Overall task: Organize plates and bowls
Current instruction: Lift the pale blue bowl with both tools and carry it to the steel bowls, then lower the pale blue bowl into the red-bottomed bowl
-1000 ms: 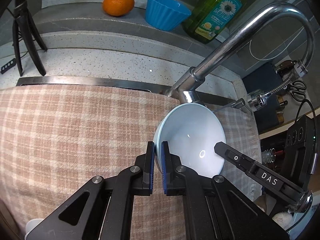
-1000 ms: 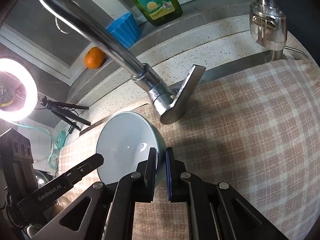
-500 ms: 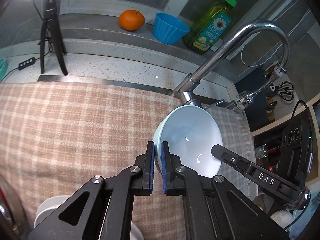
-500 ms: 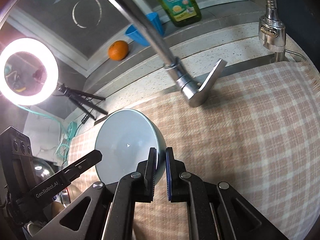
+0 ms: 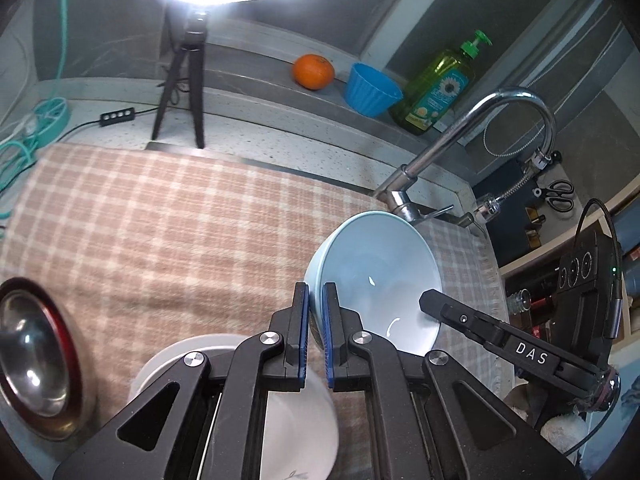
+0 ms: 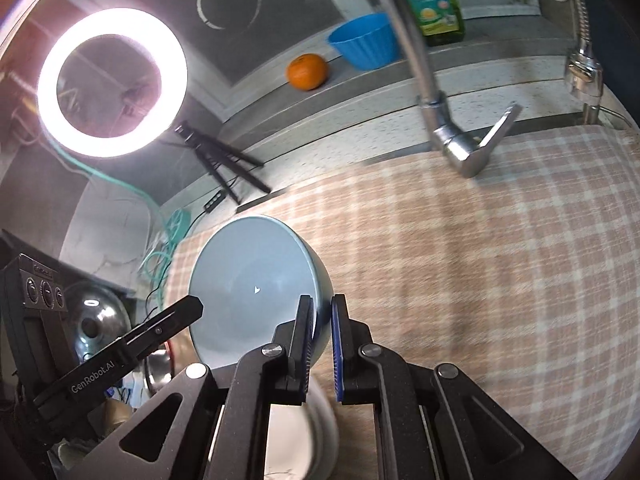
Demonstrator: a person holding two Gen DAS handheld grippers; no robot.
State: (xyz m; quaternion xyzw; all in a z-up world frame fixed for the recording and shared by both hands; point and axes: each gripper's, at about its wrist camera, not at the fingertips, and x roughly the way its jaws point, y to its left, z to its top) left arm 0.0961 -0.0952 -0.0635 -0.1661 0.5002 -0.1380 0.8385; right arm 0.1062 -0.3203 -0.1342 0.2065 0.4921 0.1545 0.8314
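A pale blue bowl (image 5: pixel 376 272) hangs in the air above the checked cloth (image 5: pixel 168 232), held by both grippers on opposite sides of its rim. My left gripper (image 5: pixel 315 316) is shut on its left rim. My right gripper (image 6: pixel 322 328) is shut on its right rim, and the same pale blue bowl (image 6: pixel 248 280) fills the lower left of the right wrist view. A white bowl (image 5: pixel 292 420) sits on the cloth directly under the left gripper, and the white bowl (image 6: pixel 316 432) also shows beneath the right gripper, partly hidden by the fingers.
A steel bowl with a red rim (image 5: pixel 36 356) sits at the cloth's left edge. Behind stand a chrome tap (image 5: pixel 472 136), a ring light on a tripod (image 6: pixel 112 84), an orange (image 5: pixel 313 71), a blue cup (image 5: pixel 372 90) and a green soap bottle (image 5: pixel 440 88).
Both grippers carried the blue bowl away from the tap, up and toward the near left. The white bowl and the steel bowl came into view below.
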